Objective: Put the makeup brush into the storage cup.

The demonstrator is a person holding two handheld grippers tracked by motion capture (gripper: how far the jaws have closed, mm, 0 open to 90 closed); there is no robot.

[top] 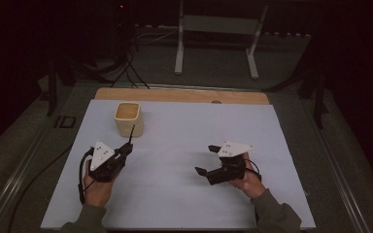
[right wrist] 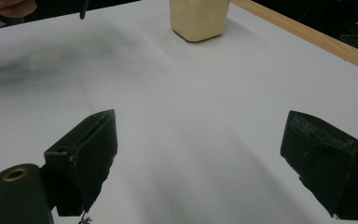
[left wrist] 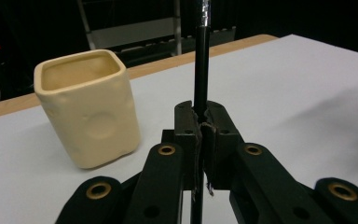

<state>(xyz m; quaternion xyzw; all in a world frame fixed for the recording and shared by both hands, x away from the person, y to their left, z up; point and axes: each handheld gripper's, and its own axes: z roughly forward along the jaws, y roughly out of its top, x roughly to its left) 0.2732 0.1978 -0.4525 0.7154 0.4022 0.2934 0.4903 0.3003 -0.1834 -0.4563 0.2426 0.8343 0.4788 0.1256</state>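
Here, the work as we read it: a pen to go into a cup.

Left gripper: our left gripper (top: 127, 145) has its jaws clenched on a thin black pen (top: 131, 133); in the left gripper view the pads pinch the pen's (left wrist: 200, 65) shaft, which rises between them toward a silvery band near the top edge.

Pen, position: held clear of the table, its free end pointing toward the cup and ending just short of the near wall in the high view (we cannot tell how high it sits against the rim).

Cup: a cream, square-sided cup (top: 128, 118) stands upright on the white table (top: 184, 194), near its far left, with nothing visible inside; in the left gripper view it (left wrist: 87, 109) sits left of the pen and apart from it.

Right gripper: our right gripper (top: 208, 159) is released, jaws spread wide with nothing between them, only bare table; the cup (right wrist: 198, 18) shows far off in its own view.

Done so far: we judge the pen picked up and brought near the cup.

Left to do: lift the tip over the rim, lower it in, let go.

Risk: the tip could nudge the near wall and shove the cup.
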